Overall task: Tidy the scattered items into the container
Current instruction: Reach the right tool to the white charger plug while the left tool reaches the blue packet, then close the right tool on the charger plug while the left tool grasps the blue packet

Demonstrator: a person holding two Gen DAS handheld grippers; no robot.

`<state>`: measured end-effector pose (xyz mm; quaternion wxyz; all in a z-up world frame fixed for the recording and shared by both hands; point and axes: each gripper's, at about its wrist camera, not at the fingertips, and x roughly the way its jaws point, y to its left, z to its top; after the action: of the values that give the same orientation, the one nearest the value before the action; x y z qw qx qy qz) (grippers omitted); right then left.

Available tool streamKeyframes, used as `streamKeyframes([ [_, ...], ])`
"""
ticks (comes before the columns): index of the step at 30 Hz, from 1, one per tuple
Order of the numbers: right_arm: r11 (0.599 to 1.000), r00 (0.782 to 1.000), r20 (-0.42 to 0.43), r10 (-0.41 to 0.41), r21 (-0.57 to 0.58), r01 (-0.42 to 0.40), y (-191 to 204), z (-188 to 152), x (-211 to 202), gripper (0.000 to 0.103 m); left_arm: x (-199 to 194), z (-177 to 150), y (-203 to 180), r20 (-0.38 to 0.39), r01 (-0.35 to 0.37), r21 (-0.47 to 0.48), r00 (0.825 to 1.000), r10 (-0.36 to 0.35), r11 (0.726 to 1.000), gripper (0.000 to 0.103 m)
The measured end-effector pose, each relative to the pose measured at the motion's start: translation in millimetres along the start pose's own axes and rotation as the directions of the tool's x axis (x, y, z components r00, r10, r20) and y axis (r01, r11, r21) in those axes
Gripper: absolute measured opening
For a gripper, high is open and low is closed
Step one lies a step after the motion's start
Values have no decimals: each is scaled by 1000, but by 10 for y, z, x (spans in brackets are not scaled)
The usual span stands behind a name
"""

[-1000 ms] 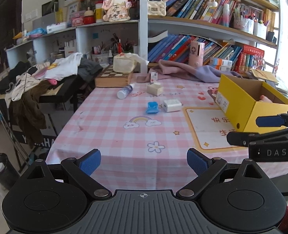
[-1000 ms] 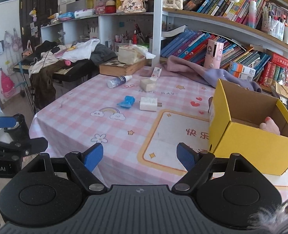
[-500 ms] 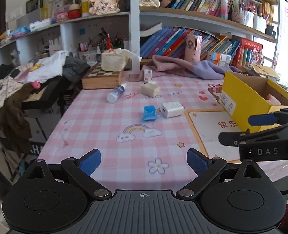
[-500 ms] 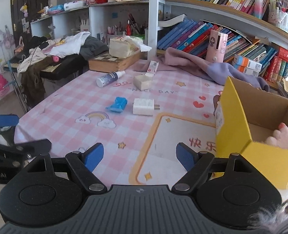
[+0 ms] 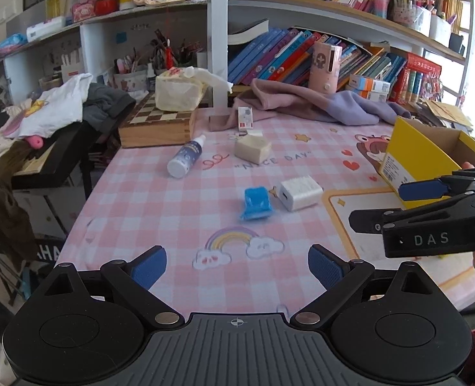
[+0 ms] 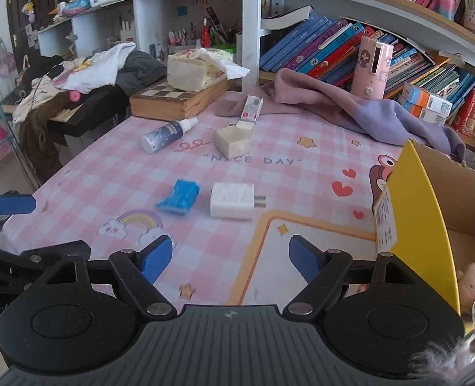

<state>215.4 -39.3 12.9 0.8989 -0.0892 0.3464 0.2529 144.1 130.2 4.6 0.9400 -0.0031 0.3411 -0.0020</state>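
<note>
I judge this to be the approach step: my left hand-held gripper (image 5: 237,265) and right hand-held gripper (image 6: 231,254) both hover with jaws spread, holding nothing. The white charger (image 6: 232,200) and blue item (image 6: 178,197) lie just beside each other on the worktop (image 6: 109,173), left of the yellow box (image 6: 411,206). Next move: descend on the charger, squarely. The box interior is cut off; a pink object inside is unidentifiable.
</note>
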Motion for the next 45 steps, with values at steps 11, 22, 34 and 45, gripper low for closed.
streamKeyframes([
  [11, 997, 999, -50, 0, 72, 4, -199, 254, 543, 79, 627, 320, -38, -60, 45, 74, 997, -41, 996, 96],
  [22, 994, 992, -118, 37, 103, -25, -171, 398, 1111, 74, 1116, 406, 45, -131, 82, 121, 989, -66, 989, 86],
  [34, 991, 985, -172, 14, 134, 9, -274, 420, 1317, 64, 1345, 466, 4, -158, 129, 135, 982, -107, 982, 71],
  [45, 989, 981, -191, -22, 136, 48, -367, 397, 1360, 64, 1611, 476, -68, -202, 135, 130, 973, -107, 982, 55],
])
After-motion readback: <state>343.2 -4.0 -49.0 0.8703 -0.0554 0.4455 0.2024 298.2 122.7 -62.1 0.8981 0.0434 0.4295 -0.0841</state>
